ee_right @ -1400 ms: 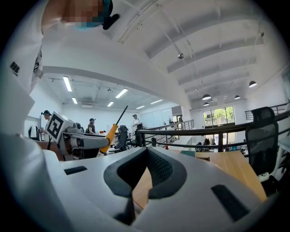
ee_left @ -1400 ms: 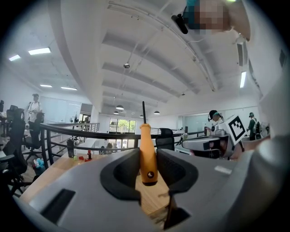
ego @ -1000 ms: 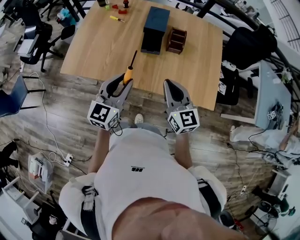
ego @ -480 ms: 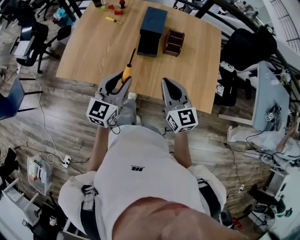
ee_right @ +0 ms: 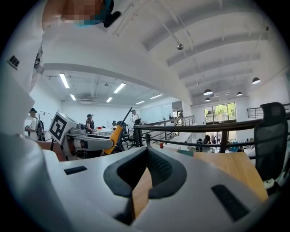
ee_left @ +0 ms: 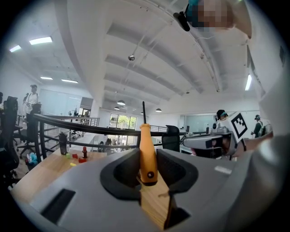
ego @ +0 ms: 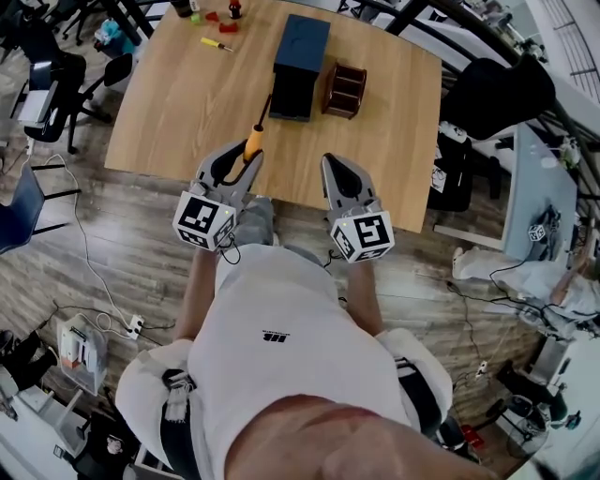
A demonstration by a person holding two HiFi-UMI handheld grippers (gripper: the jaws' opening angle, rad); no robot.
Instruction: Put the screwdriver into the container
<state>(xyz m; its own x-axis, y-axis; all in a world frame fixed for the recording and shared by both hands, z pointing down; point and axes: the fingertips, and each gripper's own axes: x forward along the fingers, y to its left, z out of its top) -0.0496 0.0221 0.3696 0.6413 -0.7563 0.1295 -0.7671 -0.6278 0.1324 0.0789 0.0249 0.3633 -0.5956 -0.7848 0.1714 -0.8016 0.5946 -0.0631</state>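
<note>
White T-shirt [ego: 281, 347], grey left gripper [ego: 236, 153], right gripper [ego: 335, 162], checkered marker cubes [ego: 204, 222]

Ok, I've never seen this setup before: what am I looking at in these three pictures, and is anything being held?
There is no robot arm here: a person holds a two-jaw gripper in each hand. The top-down picture comes from a camera on the person's head. The other two come from cameras riding on the grippers, looking along their jaws.

The left gripper is shut on an orange-handled screwdriver, with its shaft pointing toward the table. The right gripper has its jaws together with nothing between them.

Ahead is a wooden table with a dark box and a brown slotted holder beside it. At the far edge lie a small yellow screwdriver and some small red and green bits.

Either the box or the holder could be the container; I can't tell which.
</note>
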